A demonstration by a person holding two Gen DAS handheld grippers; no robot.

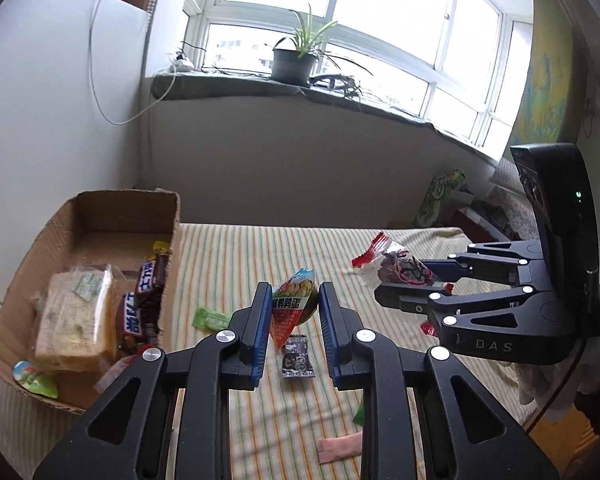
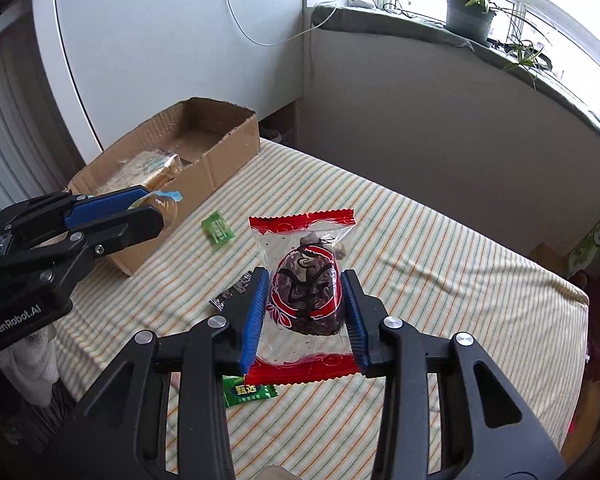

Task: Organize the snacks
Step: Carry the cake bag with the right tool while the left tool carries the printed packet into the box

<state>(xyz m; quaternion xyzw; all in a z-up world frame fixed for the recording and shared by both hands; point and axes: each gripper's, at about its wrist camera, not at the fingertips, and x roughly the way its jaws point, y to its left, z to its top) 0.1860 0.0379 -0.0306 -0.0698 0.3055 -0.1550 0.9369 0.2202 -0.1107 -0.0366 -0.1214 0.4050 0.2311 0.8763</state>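
My left gripper (image 1: 295, 289) is shut on a small orange and blue snack packet (image 1: 296, 304) and holds it above the striped cloth (image 1: 228, 252). It also shows at the left of the right wrist view, left gripper (image 2: 160, 206) with the packet (image 2: 171, 203), near the cardboard box (image 2: 220, 152). My right gripper (image 2: 305, 274) is shut on a clear packet with red ends and dark fruit inside (image 2: 304, 292). From the left wrist view, the right gripper (image 1: 380, 280) holds that packet (image 1: 396, 266) off the cloth. The box (image 1: 100, 208) holds a bread pack (image 1: 76, 312) and chocolate bars (image 1: 148, 280).
Loose on the cloth lie a green candy (image 2: 218, 227), a dark sachet (image 1: 298, 356), a green packet (image 2: 250, 394) and a pink piece (image 1: 340, 446). A potted plant (image 1: 292, 60) stands on the sill. A green carton (image 1: 440, 196) sits beyond the far right corner.
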